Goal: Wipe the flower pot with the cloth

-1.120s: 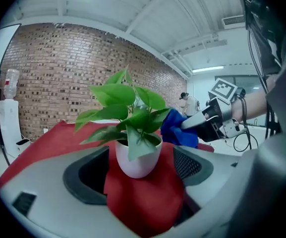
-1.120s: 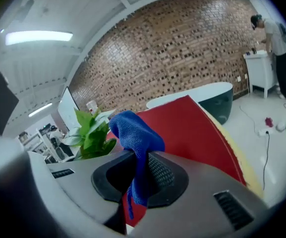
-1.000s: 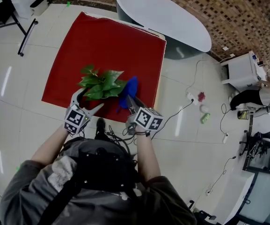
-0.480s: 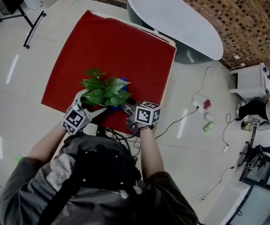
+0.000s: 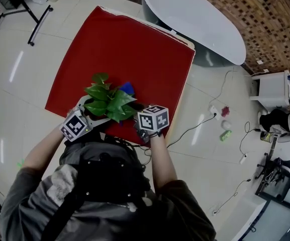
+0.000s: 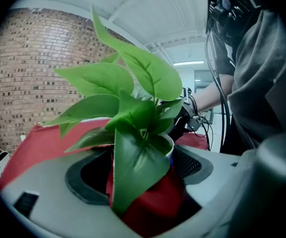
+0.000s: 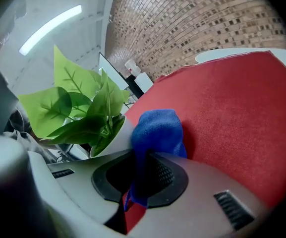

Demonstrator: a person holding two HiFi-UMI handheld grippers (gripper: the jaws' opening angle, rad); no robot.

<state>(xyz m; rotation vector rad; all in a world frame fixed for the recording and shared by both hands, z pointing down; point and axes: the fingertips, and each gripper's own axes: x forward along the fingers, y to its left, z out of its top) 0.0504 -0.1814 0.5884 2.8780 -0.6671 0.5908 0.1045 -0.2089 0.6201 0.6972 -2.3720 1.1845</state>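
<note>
A leafy green plant (image 5: 107, 100) stands in a white flower pot (image 6: 171, 144) near the front edge of the red-covered table (image 5: 134, 44). My left gripper (image 6: 138, 178) has its jaws spread wide on both sides of the pot and grips it, though a big leaf hides most of the contact. The blue cloth (image 7: 157, 129) is pinched in my right gripper (image 7: 140, 176), which is shut on it. The bunched end of the cloth rests against the pot's white side (image 7: 124, 132). From the head view only a blue tip (image 5: 127, 88) peeks out behind the leaves.
A white oval table (image 5: 195, 19) stands just beyond the red one. Cables (image 5: 195, 124) and small bottles (image 5: 225, 129) lie on the tiled floor at the right, near a white cabinet (image 5: 273, 89). A person (image 5: 285, 117) sits at the far right.
My right gripper has moved in toward the plant and rolled, carrying the cloth from the plant's right side to against the pot. The left gripper has shifted a little leftward with the pot.
</note>
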